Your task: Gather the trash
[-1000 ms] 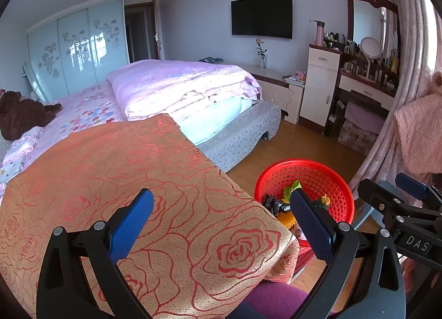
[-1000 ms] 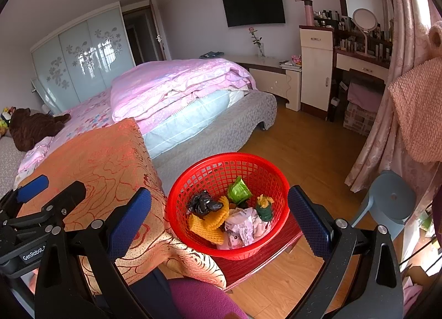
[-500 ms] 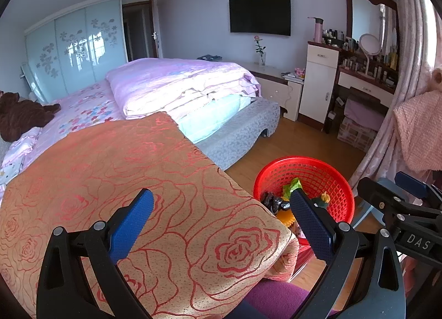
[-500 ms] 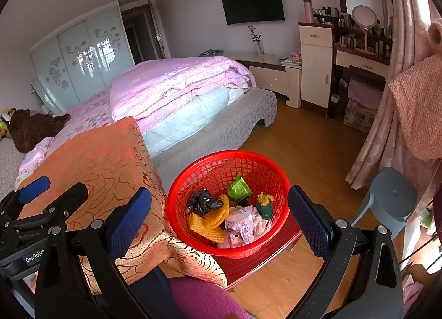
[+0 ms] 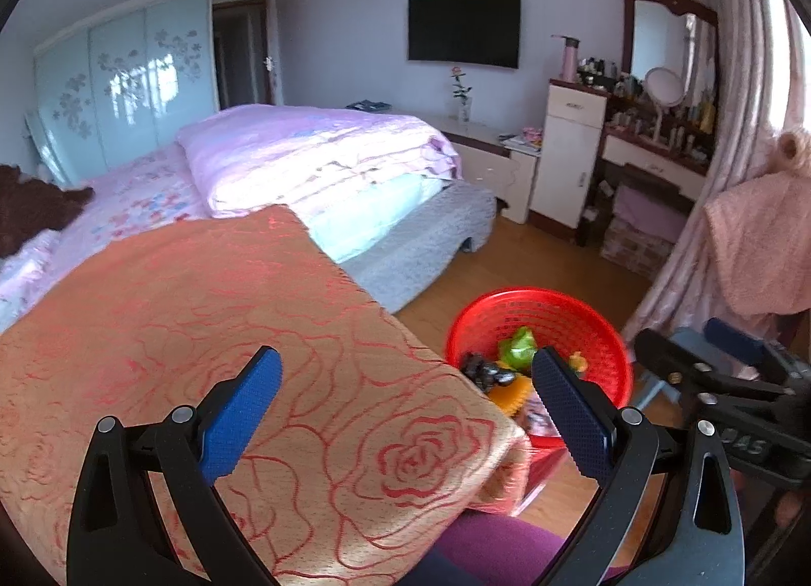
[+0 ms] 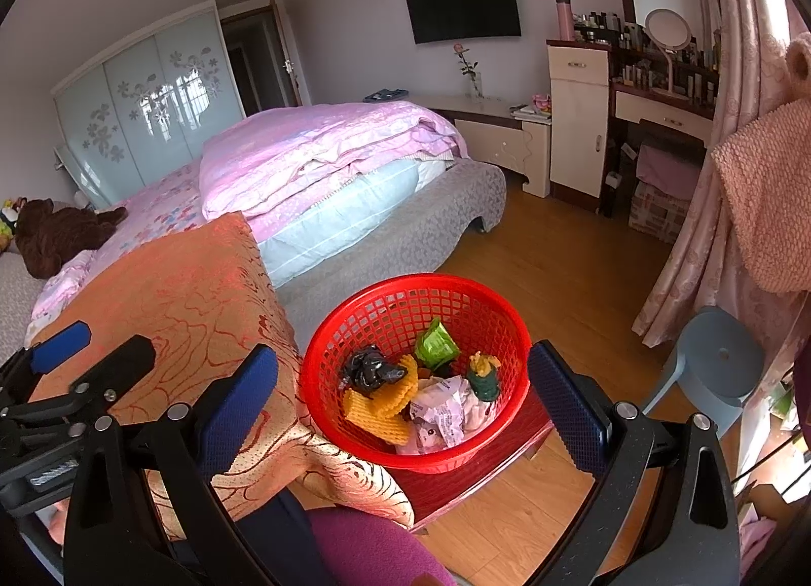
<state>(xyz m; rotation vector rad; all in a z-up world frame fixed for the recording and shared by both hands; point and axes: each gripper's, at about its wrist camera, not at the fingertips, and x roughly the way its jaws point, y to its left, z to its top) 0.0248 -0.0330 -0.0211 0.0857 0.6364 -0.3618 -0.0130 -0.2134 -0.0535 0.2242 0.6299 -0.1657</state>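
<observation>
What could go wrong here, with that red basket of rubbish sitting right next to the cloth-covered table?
1. The red basket sits on a small red stool close beside the orange rose cloth; a bump or a snagged cloth edge might tip it and spill the trash.
2. Both the left gripper and right gripper are open and empty, so any loose wrapper lifted carelessly could drop onto the wooden floor.

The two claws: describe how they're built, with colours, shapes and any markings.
The left claw and the right claw match: black plastic frames with triangular cut-outs and silver rivets, each carrying two flat blue pads with a fine knurled texture. Seen from the side in the other's camera, each body bears a small label with white lettering, too blurred to read. No cables show.
</observation>
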